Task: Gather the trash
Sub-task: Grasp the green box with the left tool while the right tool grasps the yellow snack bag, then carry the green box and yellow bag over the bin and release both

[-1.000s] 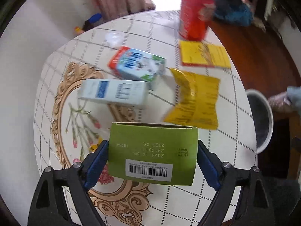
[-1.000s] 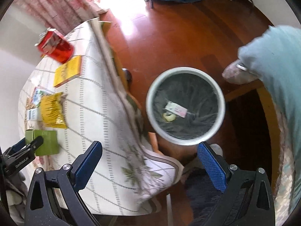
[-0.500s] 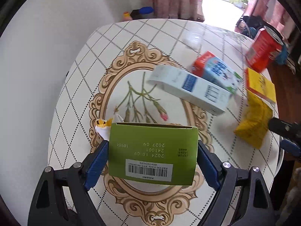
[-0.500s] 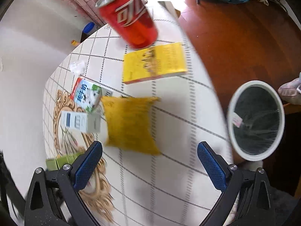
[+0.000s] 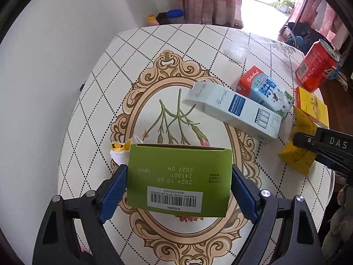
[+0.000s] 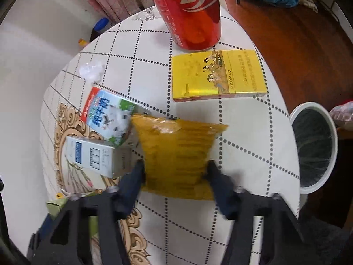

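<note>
My left gripper (image 5: 179,170) hangs above the patterned round table (image 5: 88,110), shut on a green carton (image 5: 178,176) with a barcode label facing me. My right gripper (image 6: 175,168) points down at a crinkled yellow packet (image 6: 176,141) lying flat on the table. Its jaws are closing, and both fingers touch the packet's sides, which pinch inward between them. In the left wrist view the same yellow packet (image 5: 297,156) shows at the right edge under the right gripper's black finger (image 5: 326,148).
A red soda can (image 6: 192,11) stands at the far edge, with a flat yellow box (image 6: 218,75) before it. A blue-and-white milk carton (image 6: 108,114), a white box (image 6: 97,154) and crumpled clear plastic (image 6: 91,70) lie left. A lined white bin (image 6: 313,145) stands on the floor, right. A torn wrapper (image 5: 119,152) lies beside the green carton.
My right gripper swung from above the bin to over the table, sank onto the yellow packet and closed in on it. My left gripper shifted across the table, still holding the green carton.
</note>
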Motion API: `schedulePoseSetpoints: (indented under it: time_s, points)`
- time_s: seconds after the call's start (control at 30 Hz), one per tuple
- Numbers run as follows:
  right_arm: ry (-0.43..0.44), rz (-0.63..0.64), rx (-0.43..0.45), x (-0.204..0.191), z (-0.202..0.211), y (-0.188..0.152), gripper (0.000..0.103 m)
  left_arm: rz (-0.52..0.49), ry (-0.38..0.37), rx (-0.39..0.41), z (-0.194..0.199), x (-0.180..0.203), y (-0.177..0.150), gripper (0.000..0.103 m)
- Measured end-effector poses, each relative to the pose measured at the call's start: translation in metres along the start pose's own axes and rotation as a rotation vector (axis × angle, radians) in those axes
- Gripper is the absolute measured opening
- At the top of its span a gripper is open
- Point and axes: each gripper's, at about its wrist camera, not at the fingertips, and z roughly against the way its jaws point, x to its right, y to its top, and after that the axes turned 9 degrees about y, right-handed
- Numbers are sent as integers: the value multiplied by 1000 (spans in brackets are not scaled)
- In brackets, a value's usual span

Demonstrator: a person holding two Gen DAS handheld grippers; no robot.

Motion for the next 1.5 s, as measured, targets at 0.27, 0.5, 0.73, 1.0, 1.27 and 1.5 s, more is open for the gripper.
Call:
schedulePoseSetpoints:
  time_s: [0.27,0.5,0.73,1.0,1.27,1.5]
  points:
    - [23,64,20,0,18,-14,46,-9,-7,44,21,-3,-6,88]
    - [70,115,76,7,59,-38,45,-21,-51,121,68,-5,-15,88]
    - [98,150,204,28,132,-50,44,-64,-123,217,129,14,-14,88]
    - [57,96,326,103,205,-53,44,-188,-230,280,180,92,-11,88]
    - [-45,-34,341,212,224,-52,43,-326,-354,210,172,208,-12,88]
    - [-106,-130,282,296,202,-50,43,-449,-420,83,132,303,-11,88]
